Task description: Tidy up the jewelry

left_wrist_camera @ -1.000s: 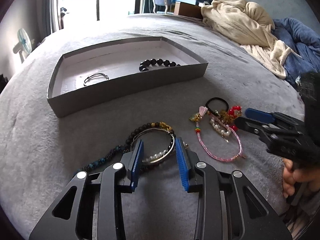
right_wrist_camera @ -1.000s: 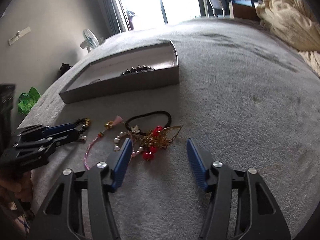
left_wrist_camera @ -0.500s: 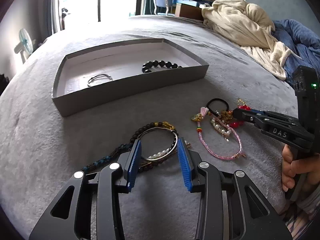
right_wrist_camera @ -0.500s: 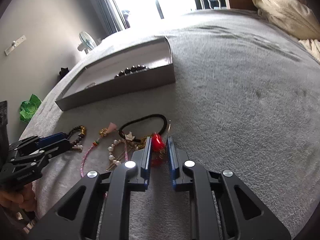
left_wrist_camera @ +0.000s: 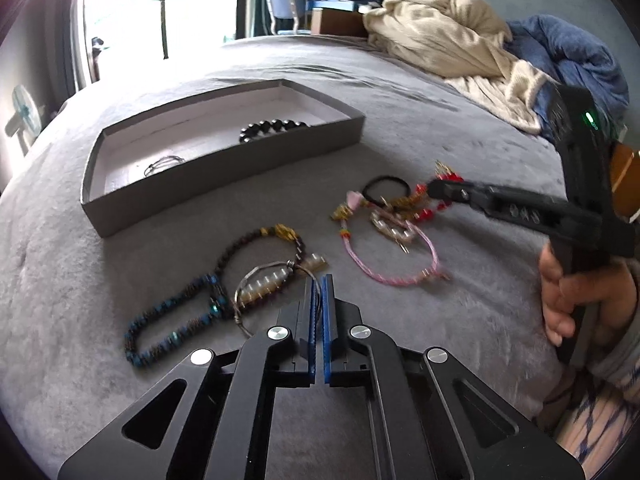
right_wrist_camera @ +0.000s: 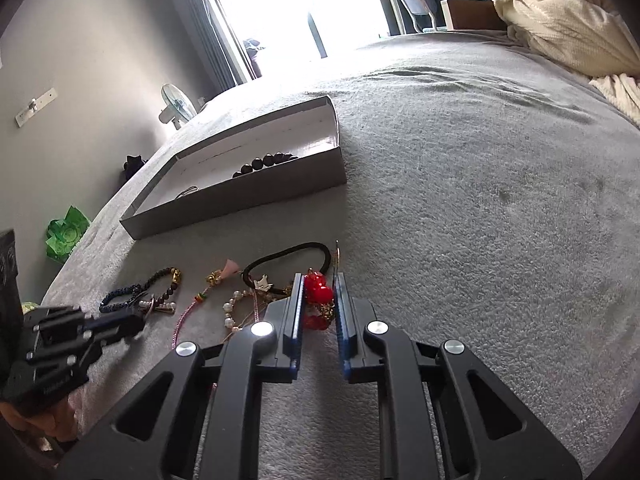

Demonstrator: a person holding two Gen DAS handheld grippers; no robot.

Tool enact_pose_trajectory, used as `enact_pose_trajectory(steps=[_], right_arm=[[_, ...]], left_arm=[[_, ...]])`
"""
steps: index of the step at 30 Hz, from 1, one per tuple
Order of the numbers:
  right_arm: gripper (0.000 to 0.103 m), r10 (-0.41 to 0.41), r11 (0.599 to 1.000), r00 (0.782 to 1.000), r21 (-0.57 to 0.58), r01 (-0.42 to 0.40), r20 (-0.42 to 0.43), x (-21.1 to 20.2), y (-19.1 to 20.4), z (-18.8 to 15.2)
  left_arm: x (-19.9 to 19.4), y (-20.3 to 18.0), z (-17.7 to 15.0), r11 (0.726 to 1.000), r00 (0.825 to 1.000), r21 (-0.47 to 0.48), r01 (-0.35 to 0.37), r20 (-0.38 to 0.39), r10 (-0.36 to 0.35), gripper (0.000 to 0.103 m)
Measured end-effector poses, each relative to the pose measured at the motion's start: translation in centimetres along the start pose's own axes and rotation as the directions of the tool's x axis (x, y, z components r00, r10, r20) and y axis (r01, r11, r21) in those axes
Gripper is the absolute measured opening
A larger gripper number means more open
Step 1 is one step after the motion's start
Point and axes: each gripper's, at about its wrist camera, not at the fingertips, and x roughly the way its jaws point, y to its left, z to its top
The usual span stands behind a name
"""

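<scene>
A grey box on the grey bedspread holds a black bead bracelet and a thin wire bangle. My left gripper is shut on the wire of a pearl bracelet, which lies among a dark bead bracelet and a blue bead bracelet. To the right lie a pink cord bracelet and a black hair tie. My right gripper is shut on a red bead ornament at the right end of that pile.
A cream blanket and a blue blanket are heaped at the far right of the bed. A person's hand holds the right gripper's handle. A fan and a green bag stand off the bed's left side.
The left jaws went from open around the pearl bracelet to shut on its wire, shifting slightly right. The right jaws closed on the red bead ornament and have stayed there.
</scene>
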Motion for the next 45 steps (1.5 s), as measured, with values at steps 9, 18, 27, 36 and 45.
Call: enact_pose_trajectory(steps=[9,18,27,36,45], right_arm=[[0.014,-0.002,1.000,1.000,-0.001,0.002,-0.003,0.1,0.1,0.0],[0.014,-0.001,1.000,1.000,0.000,0.001,-0.004,0.0,0.0,0.0],[0.014,0.009,1.000,1.000,-0.016,-0.008,0.002,-0.1,0.4,-0.1],[0.014,0.023,0.998,0.999,-0.051,-0.021,0.037,-1.4,1.3,0.4],[0.014,0.038,0.996,0.995,-0.088,-0.031,0.089,-3.0,2.3,2.8]], left_arm=[[-1.7,0.2,-0.6,0.997,0.995,-0.016,-0.080,0.059,0.081,0.043],[-0.6,0.7,-0.9,0.993,0.993,-0.030,-0.117,0.015,0.117,0.063],[0.3,1.1,-0.9,0.994,0.995,-0.056,-0.096,-0.001,0.096,0.049],[-1.6,1.3,-0.2,0.995,0.995,-0.060,-0.085,0.055,0.089,0.049],[-3.1,3.2,2.1,0.990,0.987,-0.079,-0.119,0.102,0.127,0.049]])
